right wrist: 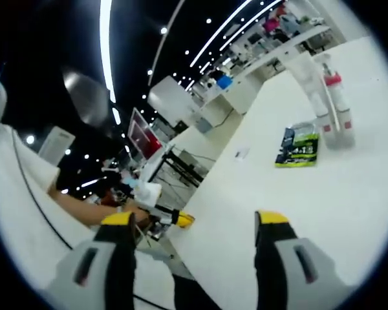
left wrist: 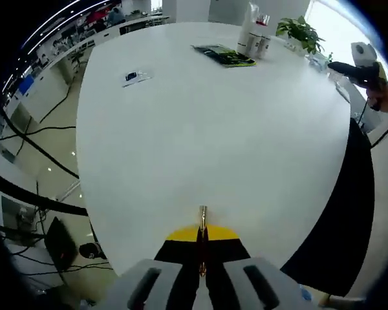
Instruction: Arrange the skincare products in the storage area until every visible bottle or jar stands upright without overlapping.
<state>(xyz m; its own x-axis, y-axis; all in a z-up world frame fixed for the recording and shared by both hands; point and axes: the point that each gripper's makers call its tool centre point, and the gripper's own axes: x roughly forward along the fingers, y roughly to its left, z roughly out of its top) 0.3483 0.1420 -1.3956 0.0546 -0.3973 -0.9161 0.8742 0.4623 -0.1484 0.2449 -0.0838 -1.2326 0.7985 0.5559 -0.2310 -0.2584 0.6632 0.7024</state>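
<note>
A: What lies around you on the tabletop?

B: Far across the white top from your left hand-held gripper stand the skincare bottles, upright in a tight cluster. Just beside them lies a flat green-and-black packet. A small card sits well apart to the left, and a potted plant stands past the bottles. Nothing lies between you and the bottles.

A: And my hand-held grippers?

B: Your left one is pressed together, pinching nothing. Your right hand-held gripper is spread wide, holding nothing; in its view the bottles stand near the packet. What the bottles contain, I cannot tell.
</note>
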